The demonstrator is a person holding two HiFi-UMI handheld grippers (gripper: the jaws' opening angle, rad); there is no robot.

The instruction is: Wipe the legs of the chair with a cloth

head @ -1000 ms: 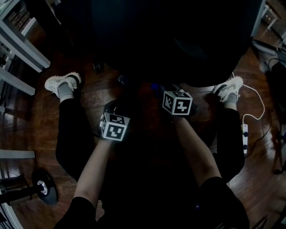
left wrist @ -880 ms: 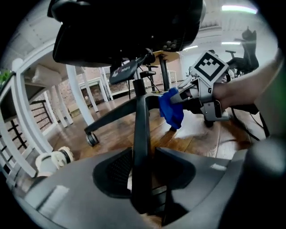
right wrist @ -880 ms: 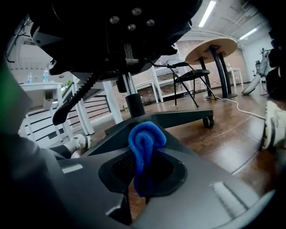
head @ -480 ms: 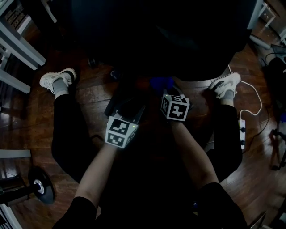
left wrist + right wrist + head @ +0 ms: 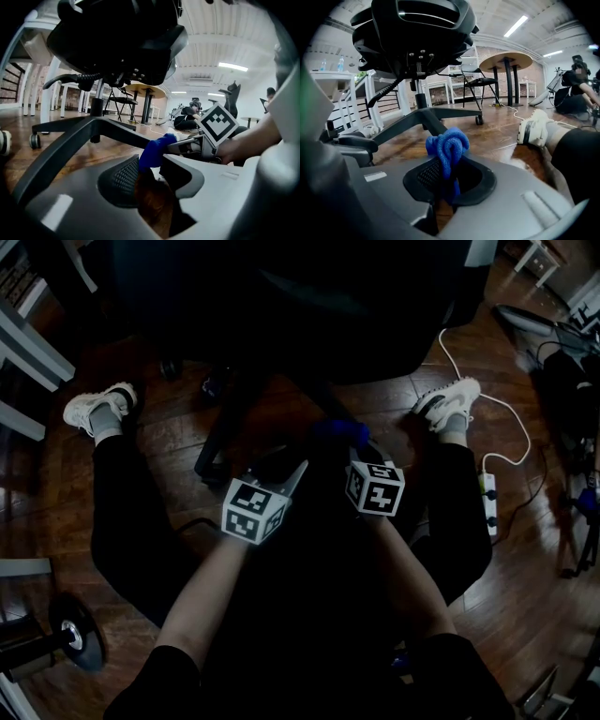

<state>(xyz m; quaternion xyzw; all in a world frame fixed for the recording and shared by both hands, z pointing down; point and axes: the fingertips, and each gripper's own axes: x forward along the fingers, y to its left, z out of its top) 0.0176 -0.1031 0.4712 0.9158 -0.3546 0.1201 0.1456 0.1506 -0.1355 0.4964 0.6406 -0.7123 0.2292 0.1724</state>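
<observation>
The black office chair stands in front of me, its seat underside overhead in both gripper views. A dark base leg runs along the wooden floor. In the right gripper view another leg slopes down from the column. My right gripper is shut on a bunched blue cloth, held just short of that leg. The cloth shows blue below the seat edge. My left gripper is open, with only floor showing between its jaws. The cloth sits just beyond its jaw tips.
The person's white shoes rest on either side of the chair base. A power strip with a white cable lies at the right. White table legs stand at the left, and a round dark base lies at lower left.
Both grippers have drawn back toward the person, the left one also shifting right. The blue cloth and the chair's base leg now show clear of the shadow under the seat.
</observation>
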